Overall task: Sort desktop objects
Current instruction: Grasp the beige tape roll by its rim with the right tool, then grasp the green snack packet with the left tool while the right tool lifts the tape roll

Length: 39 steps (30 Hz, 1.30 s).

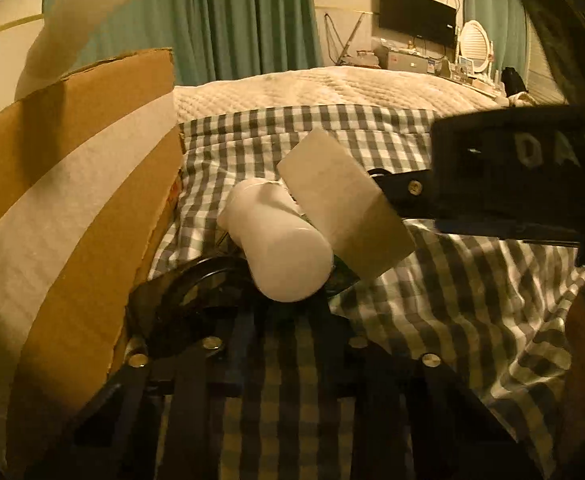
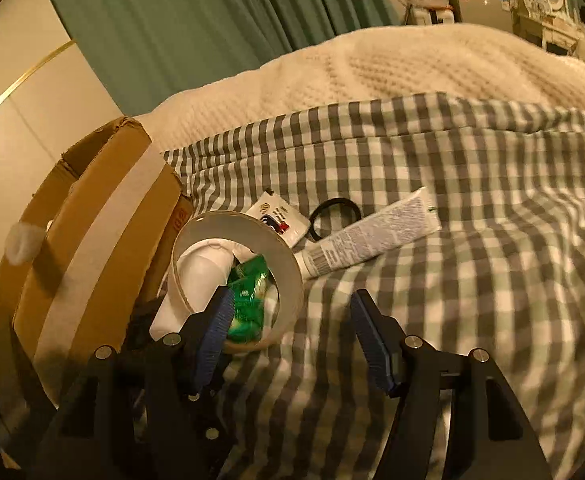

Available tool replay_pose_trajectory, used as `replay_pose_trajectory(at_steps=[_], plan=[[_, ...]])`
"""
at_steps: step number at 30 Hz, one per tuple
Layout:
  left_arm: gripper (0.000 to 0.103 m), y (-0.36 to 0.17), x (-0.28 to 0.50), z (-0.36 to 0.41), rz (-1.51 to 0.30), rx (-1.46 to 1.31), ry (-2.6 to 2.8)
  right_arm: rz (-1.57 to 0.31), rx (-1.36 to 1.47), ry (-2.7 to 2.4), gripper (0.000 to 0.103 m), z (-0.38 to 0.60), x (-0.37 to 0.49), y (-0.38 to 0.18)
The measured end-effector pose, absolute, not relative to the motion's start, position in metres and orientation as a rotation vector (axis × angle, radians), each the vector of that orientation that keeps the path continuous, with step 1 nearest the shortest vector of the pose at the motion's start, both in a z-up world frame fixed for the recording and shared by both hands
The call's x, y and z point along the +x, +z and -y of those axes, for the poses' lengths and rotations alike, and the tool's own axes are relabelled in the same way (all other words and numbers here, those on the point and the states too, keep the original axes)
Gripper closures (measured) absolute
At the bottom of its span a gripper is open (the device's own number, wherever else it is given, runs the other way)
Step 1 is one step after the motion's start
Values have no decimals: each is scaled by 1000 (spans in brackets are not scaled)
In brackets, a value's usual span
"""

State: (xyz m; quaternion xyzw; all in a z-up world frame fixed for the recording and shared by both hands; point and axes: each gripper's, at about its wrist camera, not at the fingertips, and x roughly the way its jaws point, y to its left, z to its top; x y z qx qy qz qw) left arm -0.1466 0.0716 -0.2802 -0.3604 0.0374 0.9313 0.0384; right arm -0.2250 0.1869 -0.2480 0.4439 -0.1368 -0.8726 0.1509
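Note:
In the left wrist view a white plastic bottle [image 1: 280,248] lies tilted between my left gripper's [image 1: 288,280] fingers, held above the checked cloth [image 1: 472,300]. A tape roll [image 1: 344,208] sits against it, with the right gripper's body [image 1: 520,184] reaching in from the right. In the right wrist view my right gripper [image 2: 292,312] is open; its left finger [image 2: 216,320] sits at the tape roll's [image 2: 288,264] rim. Through the roll I see the white bottle [image 2: 200,276] and a green packet [image 2: 248,300].
A cardboard box [image 2: 92,240] with a white tape strip stands at the left, holding a white foam tube [image 1: 80,20]. On the cloth lie a white tube of paste [image 2: 376,232], a black ring [image 2: 334,216] and a small white card [image 2: 278,216]. A quilted bed lies beyond.

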Motion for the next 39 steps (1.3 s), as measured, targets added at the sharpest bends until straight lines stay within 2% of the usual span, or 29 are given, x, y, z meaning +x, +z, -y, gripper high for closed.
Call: replay_pose_trajectory(at_steps=[3,4,7,11,15,22,23,24,25,26,27,34,35,36,37,39], plan=[[81,-280,-145,-71,-117,-1097,2858,489,1320,-2438,42,-188,-239,-259],[81,-280,-144,-72,-123,-1093,2857,501,1347,-2418,47,-187,-243,-264],[83,-279,-139,-74,-132,-1071,2865,493,1402,-2364,95,-181,-244,-272],[85,-274,-132,-73,-131,-1028,2848,530,1344,-2432,99,-187,-230,-260],[92,-263,-114,-80,-170,-929,2836,541,1262,-2558,100,-205,-210,-236],[90,-244,-91,-86,-225,-784,2845,623,1096,-2740,100,-243,-177,-200],[82,-243,-92,-87,-250,-768,2859,616,1066,-2769,100,-246,-172,-193],[59,-242,-100,-93,-273,-763,2866,612,1039,-2790,100,-247,-168,-187],[44,-243,-102,-93,-289,-767,2871,616,1013,-2802,100,-248,-167,-182],[21,-245,-106,-92,-298,-778,2878,630,985,-2807,100,-250,-164,-177],[18,-247,-108,-93,-301,-789,2880,640,970,-2807,100,-248,-165,-175],[20,-274,-148,-109,-373,-962,2740,649,950,-2780,100,-246,-164,-172],[29,-276,-153,-111,-374,-990,2728,647,948,-2780,100,-244,-163,-173],[52,-279,-158,-111,-378,-1014,2735,648,945,-2780,100,-244,-163,-173],[64,-279,-161,-110,-384,-1025,2758,651,943,-2781,100,-245,-162,-172],[69,-277,-161,-105,-351,-1020,2757,656,939,-2786,100,-246,-159,-173]])
